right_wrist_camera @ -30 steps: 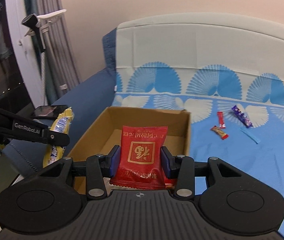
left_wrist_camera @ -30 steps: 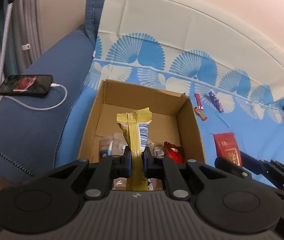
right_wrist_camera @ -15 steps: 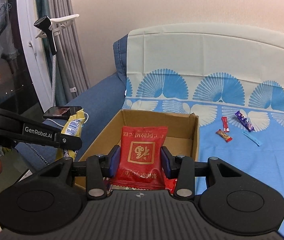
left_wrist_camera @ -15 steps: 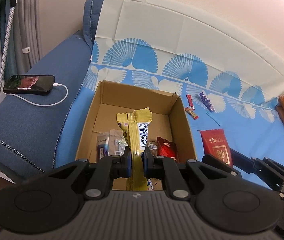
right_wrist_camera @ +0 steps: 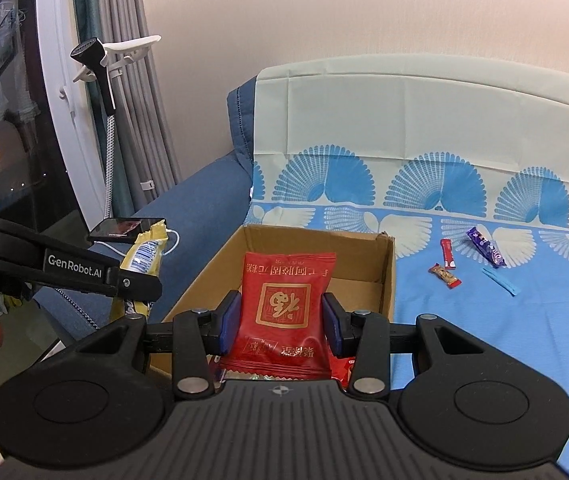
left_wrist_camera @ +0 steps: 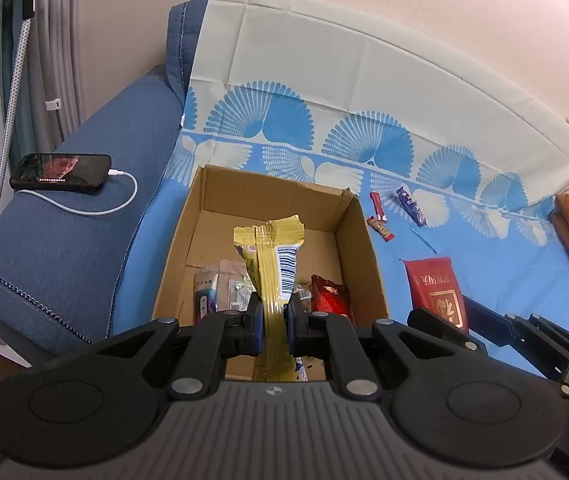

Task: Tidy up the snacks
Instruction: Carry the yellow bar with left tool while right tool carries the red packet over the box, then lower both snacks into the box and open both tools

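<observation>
Over the open brown cardboard box (left_wrist_camera: 366,248) on the sofa, left hand-held gripper (left_wrist_camera: 271,322) pinches a crinkly yellow foil packet (left_wrist_camera: 270,268); right hand-held gripper (right_wrist_camera: 282,322) clamps a glossy red pouch (right_wrist_camera: 286,300).

A brown cardboard box (left_wrist_camera: 358,240) is sitting on a bright blue sofa cover (left_wrist_camera: 484,256) that is showing white and blue fan shapes under a plain cream band. A gold foil snack packet (left_wrist_camera: 270,264) is showing blue and white stripes, and a red square packet (right_wrist_camera: 286,300) is carrying gold lettering. The sofa arm (left_wrist_camera: 72,216) is showing plain dark blue fabric.
</observation>
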